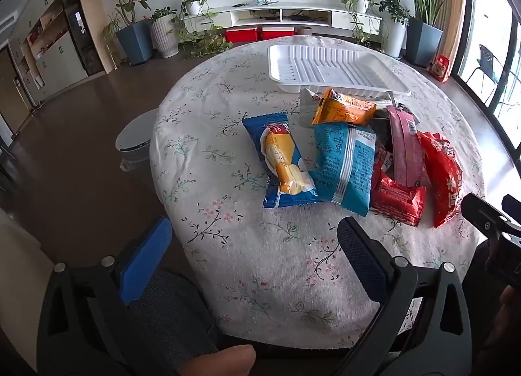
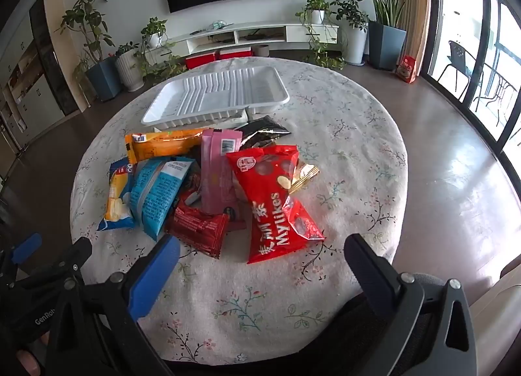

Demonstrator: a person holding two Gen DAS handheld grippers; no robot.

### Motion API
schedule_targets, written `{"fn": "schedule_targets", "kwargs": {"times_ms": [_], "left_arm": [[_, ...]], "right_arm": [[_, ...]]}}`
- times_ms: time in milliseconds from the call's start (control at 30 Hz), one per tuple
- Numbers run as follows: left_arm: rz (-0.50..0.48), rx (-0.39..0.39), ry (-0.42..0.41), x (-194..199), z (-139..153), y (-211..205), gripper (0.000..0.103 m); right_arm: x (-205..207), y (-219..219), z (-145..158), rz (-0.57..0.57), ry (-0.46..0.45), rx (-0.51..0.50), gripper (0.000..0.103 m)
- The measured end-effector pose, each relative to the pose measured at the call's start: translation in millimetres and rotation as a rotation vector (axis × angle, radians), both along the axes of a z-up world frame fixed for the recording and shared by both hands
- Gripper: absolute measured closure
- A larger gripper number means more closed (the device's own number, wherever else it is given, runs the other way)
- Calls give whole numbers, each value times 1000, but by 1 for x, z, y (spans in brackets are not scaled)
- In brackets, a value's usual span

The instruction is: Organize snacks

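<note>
Right wrist view: red Mylikes bag (image 2: pixel 276 203) at the pile's right edge, long axis running from near to far, near end close to the spread, empty right gripper (image 2: pixel 260 262). Behind the pile, white plastic tray (image 2: pixel 156 112) lying crosswise; bare floral tablecloth (image 2: pixel 358 148) to the right. Left gripper (image 1: pixel 254 245) likewise wide apart, holding nothing, low before the blue wafer packet (image 1: pixel 280 161).

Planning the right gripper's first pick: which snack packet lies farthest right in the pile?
The big red Mylikes bag; every other packet lies to its left.

One white tray (image 2: pixel 215 95), about eight snack packets (image 2: pixel 208 187), two open tongs (image 2: pixel 260 252), seven potted plants (image 1: pixel 130 1)
</note>
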State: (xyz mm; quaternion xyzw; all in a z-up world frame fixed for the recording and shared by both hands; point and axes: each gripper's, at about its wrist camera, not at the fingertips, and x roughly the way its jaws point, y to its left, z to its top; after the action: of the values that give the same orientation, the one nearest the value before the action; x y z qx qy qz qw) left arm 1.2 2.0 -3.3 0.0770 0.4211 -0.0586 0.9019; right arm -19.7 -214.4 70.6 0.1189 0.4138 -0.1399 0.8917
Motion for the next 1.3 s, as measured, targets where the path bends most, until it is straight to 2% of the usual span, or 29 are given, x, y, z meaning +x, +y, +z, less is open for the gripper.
{"fn": "schedule_targets", "kwargs": {"times_ms": [1300], "left_arm": [[1,-3,12,0,-3,-1,0]], "right_arm": [[-2,-1,0,0,-2,5,0]]}}
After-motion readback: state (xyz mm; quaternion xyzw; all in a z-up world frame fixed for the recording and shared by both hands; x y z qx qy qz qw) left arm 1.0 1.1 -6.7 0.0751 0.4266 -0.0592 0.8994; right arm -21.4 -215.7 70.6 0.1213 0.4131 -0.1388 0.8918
